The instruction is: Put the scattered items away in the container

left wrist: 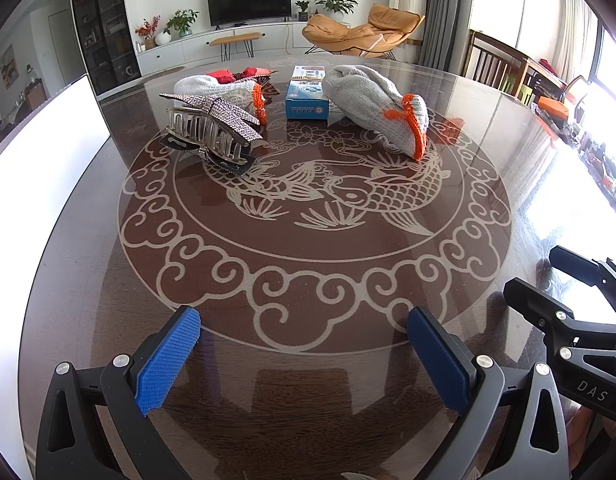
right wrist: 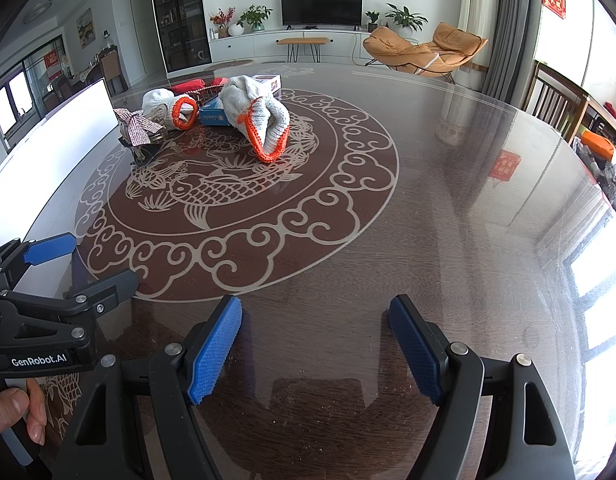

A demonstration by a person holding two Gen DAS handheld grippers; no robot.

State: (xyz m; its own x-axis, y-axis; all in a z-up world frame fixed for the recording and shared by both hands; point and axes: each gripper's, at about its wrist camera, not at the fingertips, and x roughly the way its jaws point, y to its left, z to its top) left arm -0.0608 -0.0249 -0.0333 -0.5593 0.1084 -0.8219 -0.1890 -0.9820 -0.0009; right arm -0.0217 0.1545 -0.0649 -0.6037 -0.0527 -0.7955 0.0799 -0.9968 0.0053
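Note:
A rhinestone hair claw clip (left wrist: 212,128) (right wrist: 138,128) lies on the round glass table (left wrist: 308,280). Behind it rest two grey knitted gloves with orange cuffs, one at the left (left wrist: 224,88) (right wrist: 168,106) and one at the right (left wrist: 376,108) (right wrist: 260,120). Between them sits a small blue box (left wrist: 307,94) (right wrist: 214,114). A shallow woven basket (right wrist: 206,90) holding something red (left wrist: 244,74) stands at the back. My left gripper (left wrist: 304,356) (right wrist: 88,264) is open over the near table edge. My right gripper (right wrist: 316,348) (left wrist: 536,274) is open beside it. Both hold nothing.
A tall white panel (left wrist: 48,152) stands along the table's left side. A second small box (right wrist: 268,80) lies behind the gloves. Wooden chairs (right wrist: 560,100) stand at the far right rim. A hand (right wrist: 24,404) holds the left gripper's handle.

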